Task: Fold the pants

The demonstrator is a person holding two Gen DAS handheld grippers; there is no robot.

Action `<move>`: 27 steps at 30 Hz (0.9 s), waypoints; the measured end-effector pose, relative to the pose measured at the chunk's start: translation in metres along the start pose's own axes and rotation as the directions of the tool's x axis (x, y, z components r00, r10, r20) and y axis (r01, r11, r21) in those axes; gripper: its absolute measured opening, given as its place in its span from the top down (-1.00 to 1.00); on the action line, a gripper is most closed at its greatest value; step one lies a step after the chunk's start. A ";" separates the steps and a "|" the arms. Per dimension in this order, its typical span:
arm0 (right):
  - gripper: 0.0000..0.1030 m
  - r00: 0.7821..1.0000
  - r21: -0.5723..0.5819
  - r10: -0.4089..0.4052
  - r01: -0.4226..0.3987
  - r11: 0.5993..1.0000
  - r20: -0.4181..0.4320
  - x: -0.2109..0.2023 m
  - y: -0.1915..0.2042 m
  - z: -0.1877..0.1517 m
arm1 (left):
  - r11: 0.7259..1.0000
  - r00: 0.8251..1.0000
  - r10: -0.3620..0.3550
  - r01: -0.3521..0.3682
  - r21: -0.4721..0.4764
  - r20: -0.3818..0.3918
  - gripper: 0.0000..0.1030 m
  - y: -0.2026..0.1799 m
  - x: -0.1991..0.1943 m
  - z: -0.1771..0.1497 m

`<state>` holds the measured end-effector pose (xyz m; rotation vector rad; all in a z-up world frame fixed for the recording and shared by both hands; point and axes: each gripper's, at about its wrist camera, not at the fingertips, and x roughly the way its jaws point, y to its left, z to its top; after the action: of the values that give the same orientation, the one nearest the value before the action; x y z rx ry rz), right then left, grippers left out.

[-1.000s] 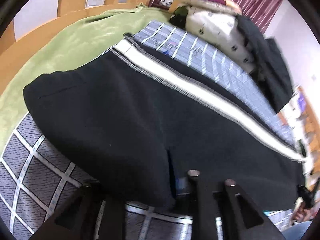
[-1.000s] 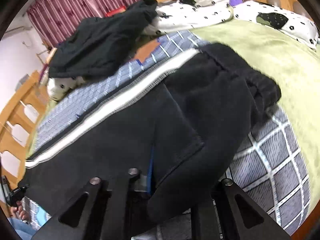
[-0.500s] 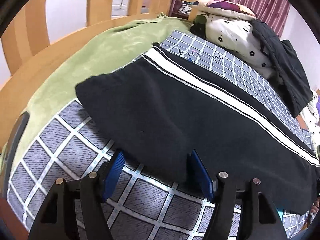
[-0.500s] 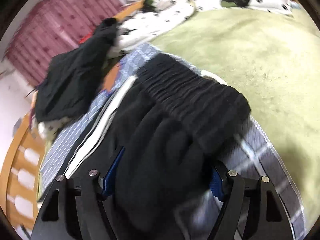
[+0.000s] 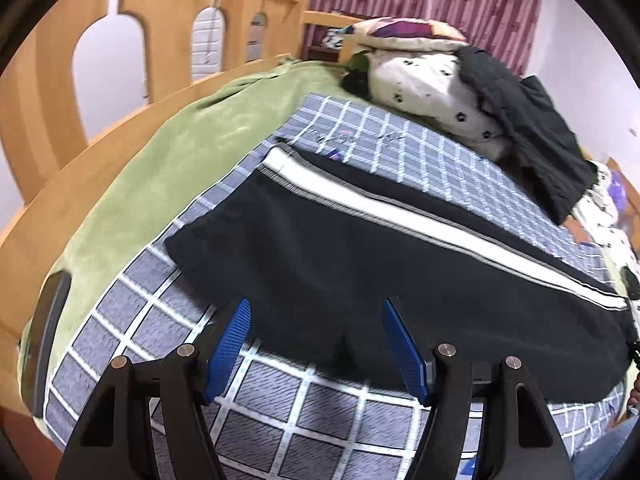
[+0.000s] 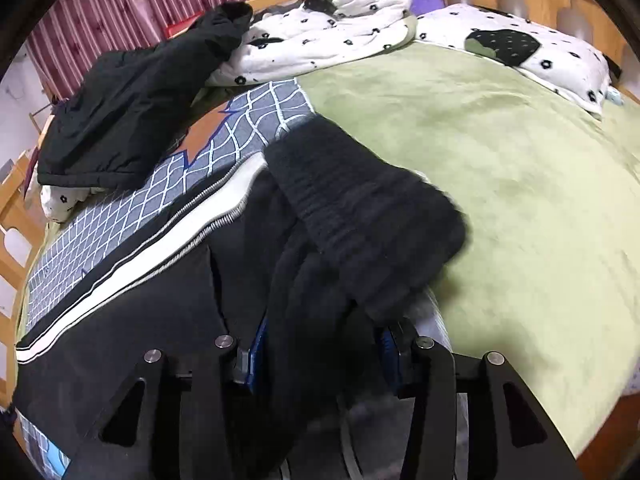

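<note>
Black pants point(image 5: 360, 256) with a white side stripe point(image 5: 400, 216) lie lengthwise on a grey checked sheet point(image 5: 248, 404). My left gripper point(image 5: 316, 344) is open, its blue pads just short of the pants' near edge, holding nothing. In the right wrist view the pants point(image 6: 168, 312) end in a ribbed black waistband point(image 6: 360, 216) bunched up over the sheet. My right gripper point(image 6: 324, 356) is open with the waist fabric lying loose between its blue pads.
Green blanket point(image 6: 500, 176) covers the bed beside the sheet. A black jacket point(image 6: 136, 100) and flowered white bedding point(image 6: 332, 36) are piled at the far side. A wooden bed rail point(image 5: 100, 128) runs along the left edge.
Both grippers were shut on the pants' edge a second ago and have opened. The left gripper has drawn back from the pants, which now lie flat.
</note>
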<state>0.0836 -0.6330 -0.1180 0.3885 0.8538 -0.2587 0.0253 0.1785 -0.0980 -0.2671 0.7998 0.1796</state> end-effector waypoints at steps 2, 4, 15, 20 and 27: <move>0.04 0.999 -0.010 -0.028 0.029 1.000 0.044 -0.023 -0.002 -0.006 | 0.999 0.999 -0.032 0.032 0.006 0.012 -0.29 0.000 -0.004 0.007; 0.03 0.997 -0.058 -0.033 0.038 0.998 0.073 -0.049 0.004 -0.007 | 0.998 0.998 -0.067 0.067 0.007 0.005 -0.29 0.000 0.000 0.019; -0.11 0.993 -0.325 0.085 -0.055 0.944 0.079 -0.031 0.170 0.016 | 0.996 0.992 -0.081 0.083 0.022 -0.097 -0.28 -0.017 0.097 0.104; -0.11 0.981 -0.435 0.190 -0.186 0.881 -0.034 0.030 0.263 0.005 | 0.998 0.993 0.049 -0.045 0.042 -0.108 -0.25 -0.011 0.142 0.131; -0.11 0.960 -0.668 0.233 -0.277 0.691 -0.157 0.092 0.366 -0.026 | 0.980 0.978 0.171 -0.157 0.118 -0.116 -0.22 0.007 0.175 0.143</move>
<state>0.2609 -0.2988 -0.1212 -0.1933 0.8806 0.3430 0.2404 0.2383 -0.1310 -0.1100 0.9545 0.2760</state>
